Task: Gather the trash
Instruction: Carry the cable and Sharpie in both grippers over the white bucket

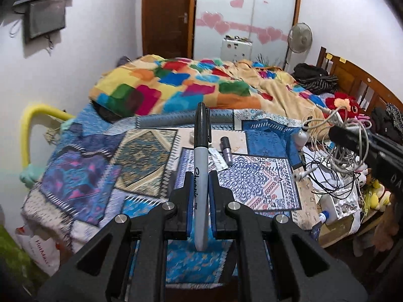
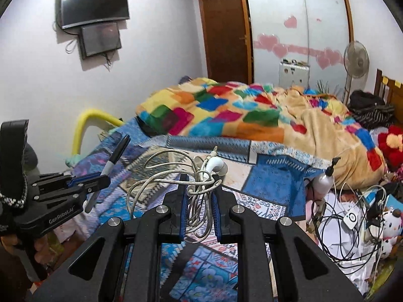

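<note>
My left gripper [image 1: 201, 176] is shut on a grey Sharpie marker [image 1: 201, 166] with a black cap, held upright above the patterned bedspread [image 1: 254, 178]. It also shows in the right wrist view [image 2: 99, 177], at the left, with the marker [image 2: 114, 157] tilted up. My right gripper [image 2: 200, 183] is shut on a bundle of white earphone cable [image 2: 199, 191] with an earbud [image 2: 217, 164] on top, held above the bed. In the left wrist view the right gripper body [image 1: 372, 151] shows at the right with the cable [image 1: 345, 151] hanging. A small dark cylinder [image 1: 226, 149] and a wrapper [image 1: 217, 161] lie on the bedspread.
A colourful blanket [image 1: 191, 85] is heaped at the far side of the bed. A cluttered side table [image 1: 337, 201] at the right holds black cables [image 2: 347, 221], papers and a white pump bottle [image 2: 323, 180]. A yellow bed rail [image 1: 32, 123] is at the left.
</note>
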The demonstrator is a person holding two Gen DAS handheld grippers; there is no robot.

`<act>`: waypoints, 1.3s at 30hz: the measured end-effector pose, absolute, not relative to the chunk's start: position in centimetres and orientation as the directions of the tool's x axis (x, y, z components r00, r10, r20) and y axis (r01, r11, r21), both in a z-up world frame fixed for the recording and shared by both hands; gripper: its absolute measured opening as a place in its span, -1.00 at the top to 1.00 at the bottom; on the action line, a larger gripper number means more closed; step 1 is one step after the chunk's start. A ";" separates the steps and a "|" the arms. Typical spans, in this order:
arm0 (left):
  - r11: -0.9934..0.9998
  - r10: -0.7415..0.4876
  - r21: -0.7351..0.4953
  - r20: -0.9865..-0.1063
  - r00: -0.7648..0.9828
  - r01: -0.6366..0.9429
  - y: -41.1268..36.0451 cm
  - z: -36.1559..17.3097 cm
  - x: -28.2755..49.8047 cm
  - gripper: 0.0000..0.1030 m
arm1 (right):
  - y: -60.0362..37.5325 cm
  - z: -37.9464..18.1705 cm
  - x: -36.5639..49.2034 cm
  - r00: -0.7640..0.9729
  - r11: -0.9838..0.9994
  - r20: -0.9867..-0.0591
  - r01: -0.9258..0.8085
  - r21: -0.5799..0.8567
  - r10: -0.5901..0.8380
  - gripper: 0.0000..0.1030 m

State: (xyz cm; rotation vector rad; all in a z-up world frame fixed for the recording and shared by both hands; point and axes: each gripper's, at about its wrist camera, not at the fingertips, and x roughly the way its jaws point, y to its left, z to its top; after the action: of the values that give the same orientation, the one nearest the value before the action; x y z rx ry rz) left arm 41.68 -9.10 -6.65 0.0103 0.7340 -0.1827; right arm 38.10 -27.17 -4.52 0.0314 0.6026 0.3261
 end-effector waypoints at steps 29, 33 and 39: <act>0.988 0.017 -0.104 -0.674 0.739 -0.117 8.5 -8.4 18.6 0.80 | -11.1 -3.7 25.4 0.639 0.808 -0.569 -0.583 0.082 0.519 0.71; 0.979 0.037 -0.114 -0.715 0.699 -0.169 11.0 -10.8 16.8 0.80 | -8.5 -5.1 24.6 0.595 0.780 -0.599 -0.621 0.083 0.537 0.71; 0.963 0.037 -0.144 -0.767 0.641 -0.227 13.7 -14.7 15.4 0.80 | -4.7 -8.2 24.1 0.510 0.739 -0.666 -0.667 0.094 0.544 0.71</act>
State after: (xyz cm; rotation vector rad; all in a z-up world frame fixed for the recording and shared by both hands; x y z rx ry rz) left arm 15.39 13.70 -14.73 -0.2363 0.8644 0.1522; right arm 24.15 -4.67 -8.20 -0.1831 0.7327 0.7338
